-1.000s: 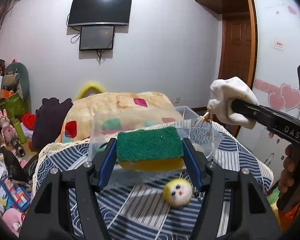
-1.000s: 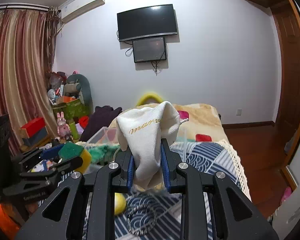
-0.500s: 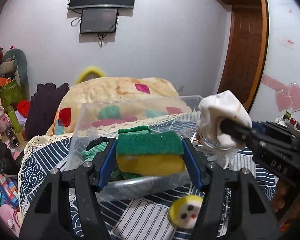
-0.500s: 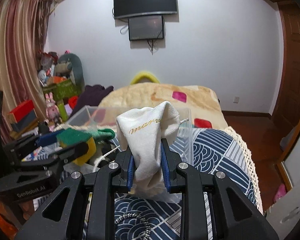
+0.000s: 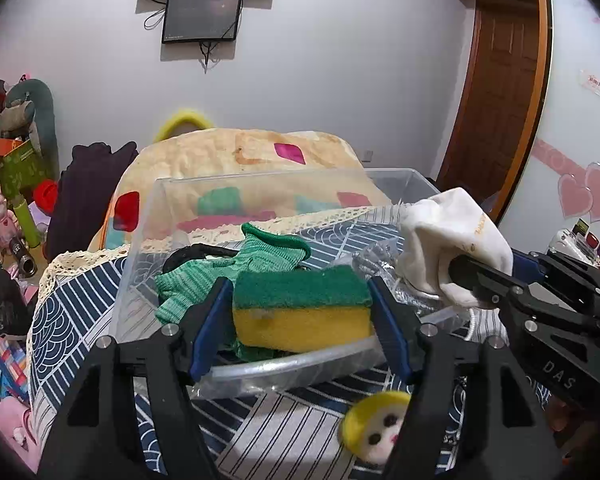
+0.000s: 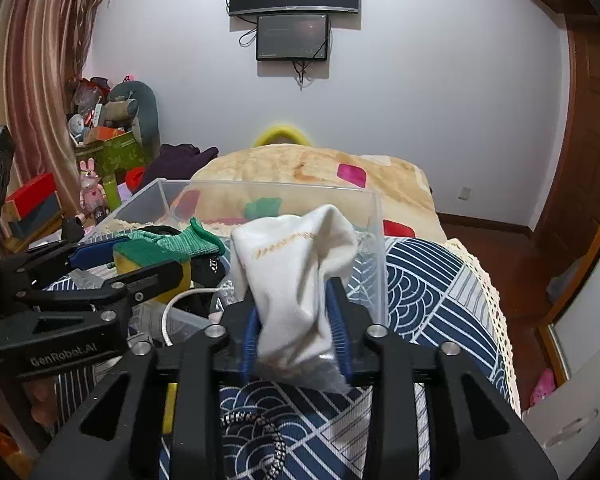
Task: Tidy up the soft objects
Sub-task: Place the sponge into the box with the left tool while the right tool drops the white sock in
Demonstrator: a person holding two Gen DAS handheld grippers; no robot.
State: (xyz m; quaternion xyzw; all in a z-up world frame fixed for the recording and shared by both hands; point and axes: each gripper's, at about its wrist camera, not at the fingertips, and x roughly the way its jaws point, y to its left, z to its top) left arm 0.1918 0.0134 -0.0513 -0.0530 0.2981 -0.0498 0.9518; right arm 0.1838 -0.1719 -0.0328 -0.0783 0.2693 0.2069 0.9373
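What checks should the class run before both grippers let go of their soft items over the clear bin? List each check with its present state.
1. Left gripper grips the sponge: ok.
2. Right gripper grips the white cloth: ok.
3. Sponge over the clear bin: ok.
4. Cloth fully past the bin's near wall: cannot tell.
5. Room beside the green glove: ok.
6. Yellow plush ball is in the bin: not ok.

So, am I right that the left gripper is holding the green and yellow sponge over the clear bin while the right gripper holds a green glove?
Not quite: the right gripper holds a white cloth pouch, as the right wrist view shows. The green glove already lies in the clear bin. The left gripper does hold the sponge over the bin.
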